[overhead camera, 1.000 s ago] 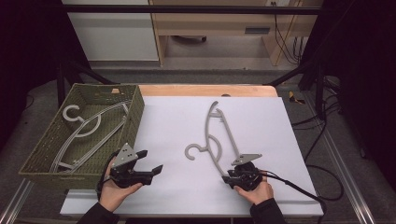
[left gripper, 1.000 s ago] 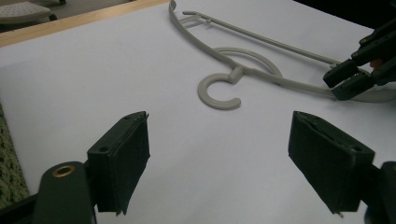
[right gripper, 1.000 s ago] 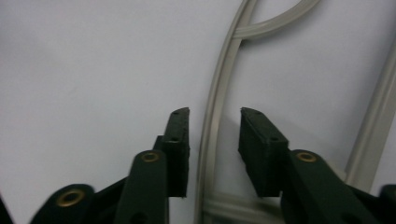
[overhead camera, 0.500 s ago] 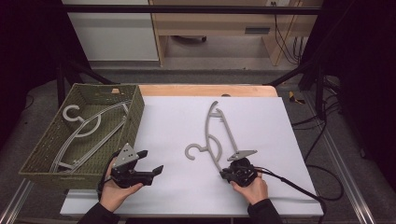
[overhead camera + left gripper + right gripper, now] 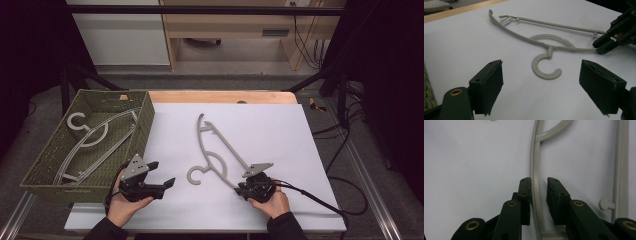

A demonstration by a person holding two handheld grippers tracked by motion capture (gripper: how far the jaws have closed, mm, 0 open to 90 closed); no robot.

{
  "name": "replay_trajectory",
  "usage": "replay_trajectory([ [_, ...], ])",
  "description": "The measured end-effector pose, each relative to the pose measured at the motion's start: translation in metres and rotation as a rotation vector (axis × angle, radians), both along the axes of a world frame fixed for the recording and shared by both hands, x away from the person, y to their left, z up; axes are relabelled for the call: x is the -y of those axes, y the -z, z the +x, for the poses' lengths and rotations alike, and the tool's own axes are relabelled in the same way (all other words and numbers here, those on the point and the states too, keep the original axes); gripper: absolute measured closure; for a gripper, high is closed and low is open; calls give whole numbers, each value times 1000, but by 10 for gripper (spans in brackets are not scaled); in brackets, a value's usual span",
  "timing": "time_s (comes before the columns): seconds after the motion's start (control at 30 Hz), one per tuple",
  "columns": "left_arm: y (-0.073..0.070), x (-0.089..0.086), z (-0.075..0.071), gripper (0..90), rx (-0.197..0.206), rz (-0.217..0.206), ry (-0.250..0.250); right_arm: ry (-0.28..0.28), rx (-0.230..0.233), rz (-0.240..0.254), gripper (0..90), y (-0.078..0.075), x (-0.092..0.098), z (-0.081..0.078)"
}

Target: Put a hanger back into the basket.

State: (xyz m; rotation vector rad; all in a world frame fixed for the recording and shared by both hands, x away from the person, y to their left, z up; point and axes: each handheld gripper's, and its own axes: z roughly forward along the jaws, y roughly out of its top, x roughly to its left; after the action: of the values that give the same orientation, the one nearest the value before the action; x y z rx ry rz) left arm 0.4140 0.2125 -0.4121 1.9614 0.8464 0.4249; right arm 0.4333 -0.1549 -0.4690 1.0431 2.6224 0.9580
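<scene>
High view: one grey plastic hanger (image 5: 220, 152) lies flat on the white table (image 5: 280, 130), its near arm end between the right gripper (image 5: 246, 187) jaws. The hook curls toward the left gripper (image 5: 162, 182), and the long axis runs away from the right tongs, up and leftward. Right tongs: narrow; jaws have just been closing then easing, one pad (image 5: 525, 195) touching the thin arm, the other just clear of it. Left tongs: wide, empty, resting beside a green basket (image 5: 142, 130). Handling, judged: light, stiff, smooth, likely to pivot if pinched at the tip; the junction beside the hook offers steadier purchase.
</scene>
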Motion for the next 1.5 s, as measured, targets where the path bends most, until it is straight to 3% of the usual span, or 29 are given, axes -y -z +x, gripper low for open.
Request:
replay_trajectory([
  [0.13,1,1,0,188,-1,4,2,-3,35,-30,755,1,-1,-5],
  [0.3,1,1,0,188,-2,6,6,-7,10,-40,813,0,-2,-3],
  [0.4,0,1,0,188,1,8,13,-39,-14,-31,825,-2,1,2],
  [0.43,-2,0,0,188,5,6,17,-32,-40,-19,826,-3,1,3],
  [0.53,-5,-3,-1,187,18,-1,28,-62,-49,10,827,-6,6,7],
  [0.67,-15,-8,-3,183,44,2,43,-105,-53,97,828,-21,13,5],
  [0.83,-33,-14,-5,164,90,38,89,-162,-53,156,828,-40,20,1],
  [0.93,-40,-17,-5,151,112,92,104,-224,-54,207,830,-58,23,-5],
  [1.03,-43,-18,-4,141,129,154,137,-254,-60,218,830,-65,20,-8],
  [1.13,-42,-15,-2,133,137,207,172,-305,-77,261,830,-75,16,-12],
  [1.2,-40,-12,0,132,135,270,213,-327,-73,274,830,-77,15,-12],
  [1.3,-34,-6,3,128,146,348,236,-361,-89,318,830,-80,13,-14],
  [1.43,-25,6,8,136,151,414,261,-387,-104,333,829,-84,12,-18],
  [1.5,-21,12,11,161,125,443,278,-395,-111,342,829,-85,13,-19],
])
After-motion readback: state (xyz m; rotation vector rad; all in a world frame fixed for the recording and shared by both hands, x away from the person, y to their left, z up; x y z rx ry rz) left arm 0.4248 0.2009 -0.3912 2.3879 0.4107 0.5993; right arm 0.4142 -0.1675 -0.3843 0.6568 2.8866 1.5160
